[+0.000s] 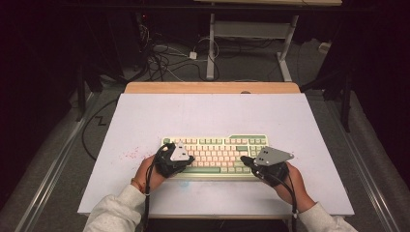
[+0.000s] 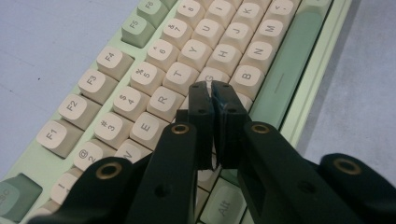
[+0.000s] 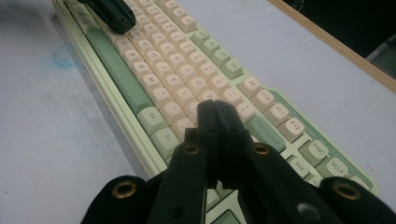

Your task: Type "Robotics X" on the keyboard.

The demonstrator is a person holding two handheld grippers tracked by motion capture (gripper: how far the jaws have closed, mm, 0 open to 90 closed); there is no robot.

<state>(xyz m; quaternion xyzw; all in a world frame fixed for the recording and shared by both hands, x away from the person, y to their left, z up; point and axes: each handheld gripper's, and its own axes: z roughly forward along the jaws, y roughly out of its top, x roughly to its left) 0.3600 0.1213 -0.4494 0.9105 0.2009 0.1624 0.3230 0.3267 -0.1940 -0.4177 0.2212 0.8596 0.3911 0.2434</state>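
A pale green keyboard [image 1: 215, 141] with cream and green keys lies on the white table top, near the front middle. My left gripper [image 1: 190, 158] hovers over the keyboard's left half, jaws shut and empty, tips [image 2: 211, 86] just above the letter keys [image 2: 180, 77] near G. My right gripper [image 1: 244, 158] is over the keyboard's right half, also shut on nothing, its tips [image 3: 215, 105] above the cream keys [image 3: 187, 72] close to the green keys [image 3: 152, 120] of the bottom row. The left gripper's black jaws [image 3: 114, 14] show at the far end of the keyboard in the right gripper view.
The white table top [image 1: 145, 116] has a wooden back edge [image 1: 212, 87]. Faint red specks [image 1: 130, 155] mark the surface left of the keyboard, and a blue smudge [image 3: 63, 58] lies in front of it. Cables and table legs [image 1: 210, 43] stand on the floor beyond.
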